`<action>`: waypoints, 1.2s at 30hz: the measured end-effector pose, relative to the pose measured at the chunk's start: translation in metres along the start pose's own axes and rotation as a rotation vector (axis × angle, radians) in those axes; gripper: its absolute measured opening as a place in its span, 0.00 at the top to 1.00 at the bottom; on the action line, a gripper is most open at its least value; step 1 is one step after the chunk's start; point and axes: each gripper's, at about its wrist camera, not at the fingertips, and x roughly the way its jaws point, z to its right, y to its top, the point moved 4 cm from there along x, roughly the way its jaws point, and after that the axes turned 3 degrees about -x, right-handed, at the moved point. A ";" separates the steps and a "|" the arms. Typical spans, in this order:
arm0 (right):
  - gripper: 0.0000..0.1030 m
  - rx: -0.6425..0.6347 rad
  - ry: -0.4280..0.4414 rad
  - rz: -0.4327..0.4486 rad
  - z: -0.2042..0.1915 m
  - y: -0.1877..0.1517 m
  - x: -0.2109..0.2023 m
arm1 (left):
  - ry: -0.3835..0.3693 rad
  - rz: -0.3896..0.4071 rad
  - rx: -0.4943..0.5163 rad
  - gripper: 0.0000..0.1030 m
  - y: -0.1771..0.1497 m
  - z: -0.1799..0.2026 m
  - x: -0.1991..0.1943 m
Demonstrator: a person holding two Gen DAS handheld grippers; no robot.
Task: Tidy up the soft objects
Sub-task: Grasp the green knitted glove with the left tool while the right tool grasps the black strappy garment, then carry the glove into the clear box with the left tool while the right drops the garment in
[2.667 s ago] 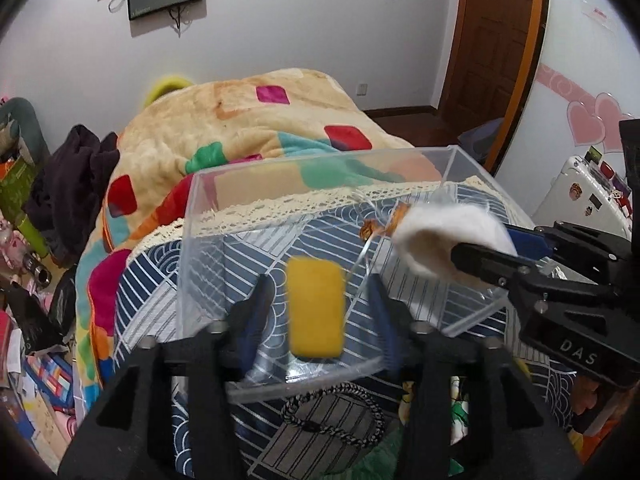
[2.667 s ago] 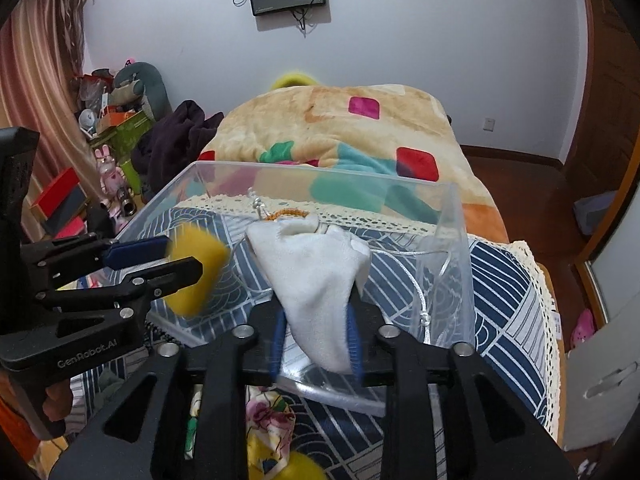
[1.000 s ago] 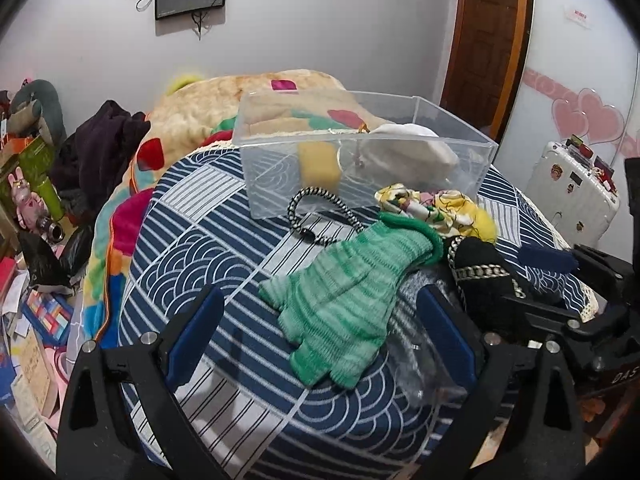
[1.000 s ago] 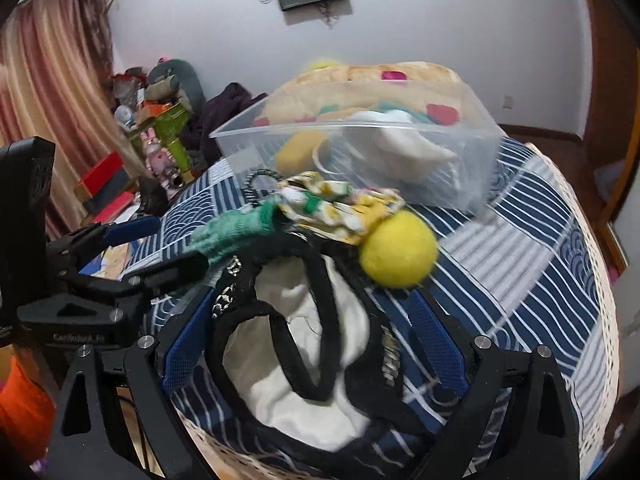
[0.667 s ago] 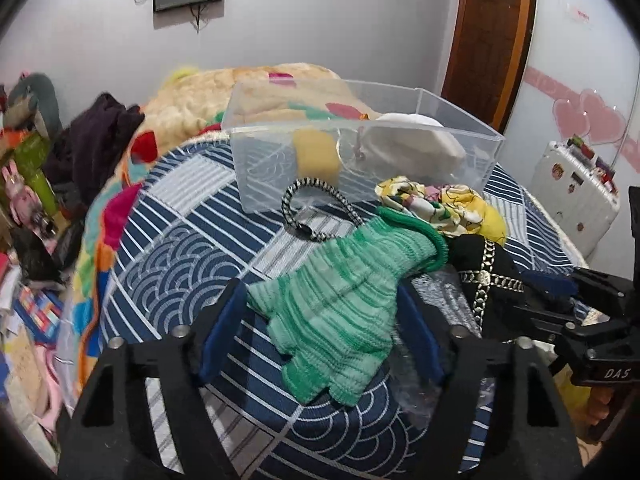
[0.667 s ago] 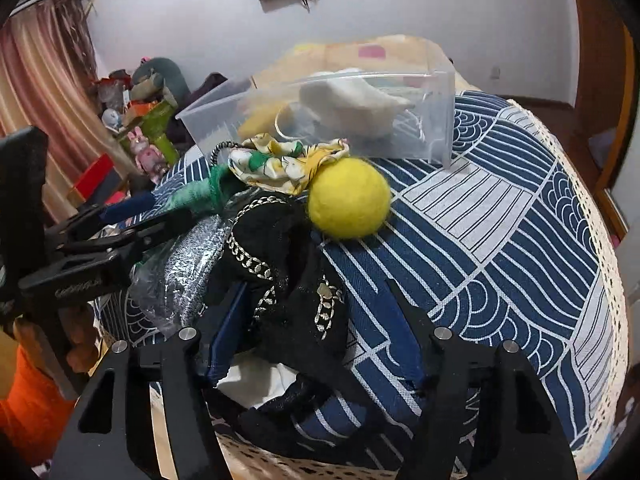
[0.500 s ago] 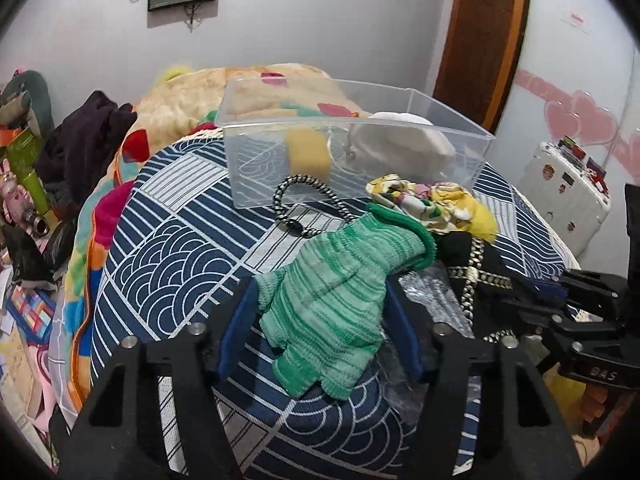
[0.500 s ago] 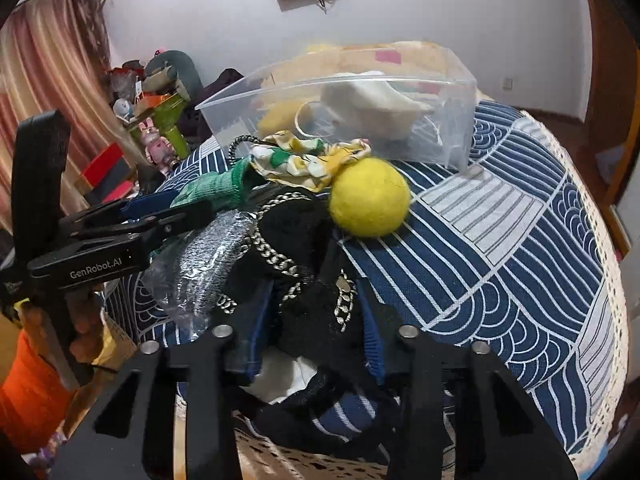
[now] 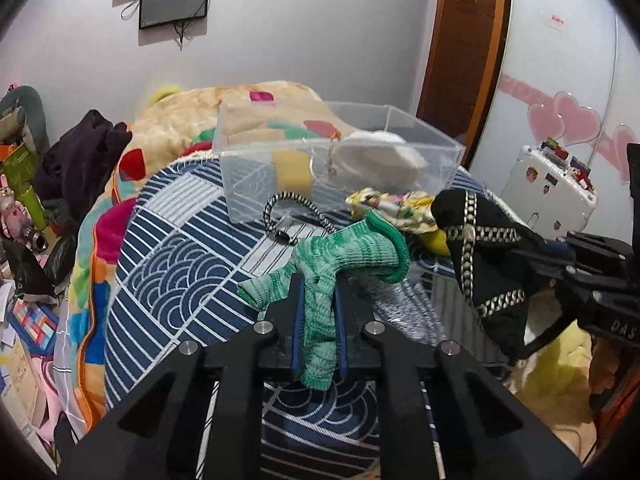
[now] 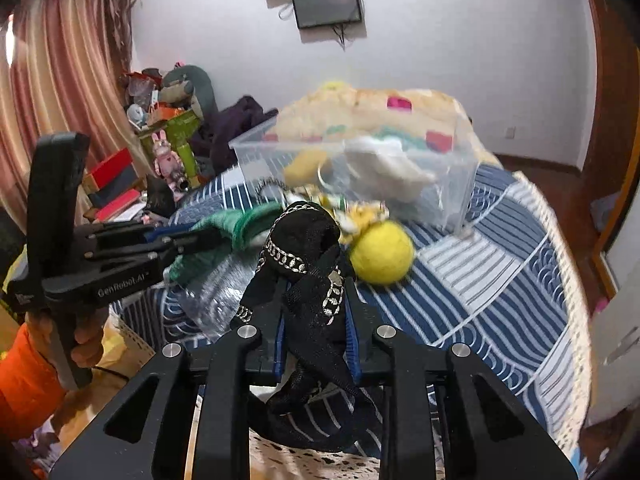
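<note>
My left gripper [image 9: 318, 286] is shut on a green knit glove [image 9: 344, 256] and lifts it off the blue patterned table cover [image 9: 176, 264]. My right gripper [image 10: 316, 292] is shut on a black bag with chain trim [image 10: 308, 248], raised above the cover; the bag also shows in the left wrist view [image 9: 476, 248]. A clear plastic box [image 9: 340, 160] stands behind, holding a yellow sponge [image 9: 290, 172] and a white cloth [image 9: 380, 160]. A yellow ball [image 10: 382, 254] and a floral cloth [image 9: 390, 204] lie in front of the box.
A black-and-white cord loop [image 9: 290, 210] lies in front of the box. A silvery plastic bag [image 10: 212, 296] lies under the lifted items. A blanket-covered bed [image 9: 240, 108] is behind the box. Clutter [image 9: 24, 208] fills the floor at left. A white suitcase [image 9: 548, 196] stands at right.
Both grippers have shut: the left on the green glove, the right on the black bag. Both items have been lifted off the cover.
</note>
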 end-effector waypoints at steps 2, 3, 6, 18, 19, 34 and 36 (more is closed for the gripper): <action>0.80 -0.002 -0.008 0.021 0.000 0.007 -0.006 | -0.003 0.029 -0.001 0.88 0.006 0.000 -0.011; 0.80 0.000 -0.012 0.034 0.000 0.009 -0.010 | -0.004 0.041 -0.002 0.88 0.008 0.000 -0.015; 0.80 0.006 -0.025 0.067 0.003 0.019 -0.018 | -0.004 0.091 -0.009 0.88 0.022 -0.001 -0.030; 0.80 0.034 -0.094 0.223 0.027 0.082 -0.028 | 0.038 0.230 -0.014 0.88 0.079 -0.003 -0.040; 0.79 0.031 -0.103 0.233 0.028 0.088 -0.027 | 0.045 0.239 -0.016 0.88 0.084 -0.003 -0.038; 0.79 0.036 -0.172 0.220 0.033 0.133 0.027 | 0.064 0.190 0.005 0.88 0.130 -0.004 0.037; 0.79 0.033 -0.176 0.189 0.034 0.132 0.040 | 0.082 0.164 0.006 0.88 0.130 -0.006 0.050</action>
